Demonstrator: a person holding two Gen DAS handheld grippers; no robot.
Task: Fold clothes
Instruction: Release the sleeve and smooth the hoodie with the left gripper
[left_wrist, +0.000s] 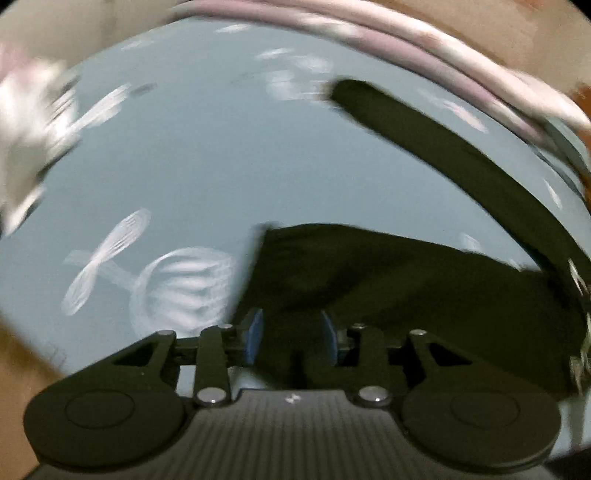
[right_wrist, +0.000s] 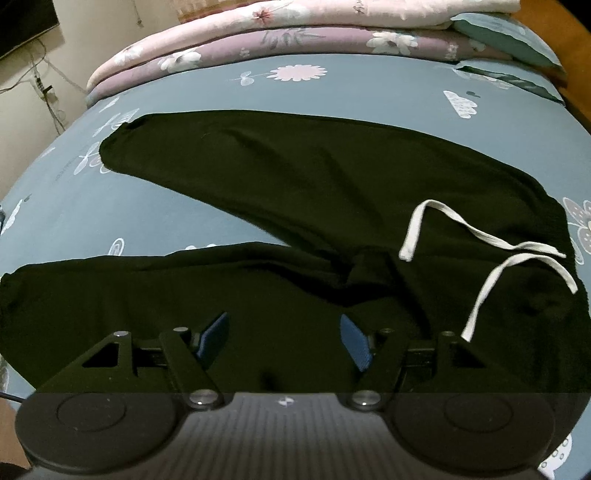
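Black trousers (right_wrist: 314, 177) with a white drawstring (right_wrist: 480, 236) lie spread on the blue-grey bed sheet (right_wrist: 184, 210), waist to the right and both legs pointing left. My right gripper (right_wrist: 284, 339) hovers open just over the near leg, with nothing between its blue pads (right_wrist: 212, 338). The left wrist view is blurred by motion. There my left gripper (left_wrist: 291, 334) is shut on a bunch of the black trousers (left_wrist: 406, 288), and the cloth runs down between its pads. The other leg (left_wrist: 443, 147) stretches away to the upper left.
Folded pink and purple floral quilts (right_wrist: 295, 26) are stacked at the far end of the bed, with a teal pillow (right_wrist: 506, 33) to their right. A wall with hanging cables (right_wrist: 40, 85) lies past the left edge. White prints (left_wrist: 177, 288) mark the sheet.
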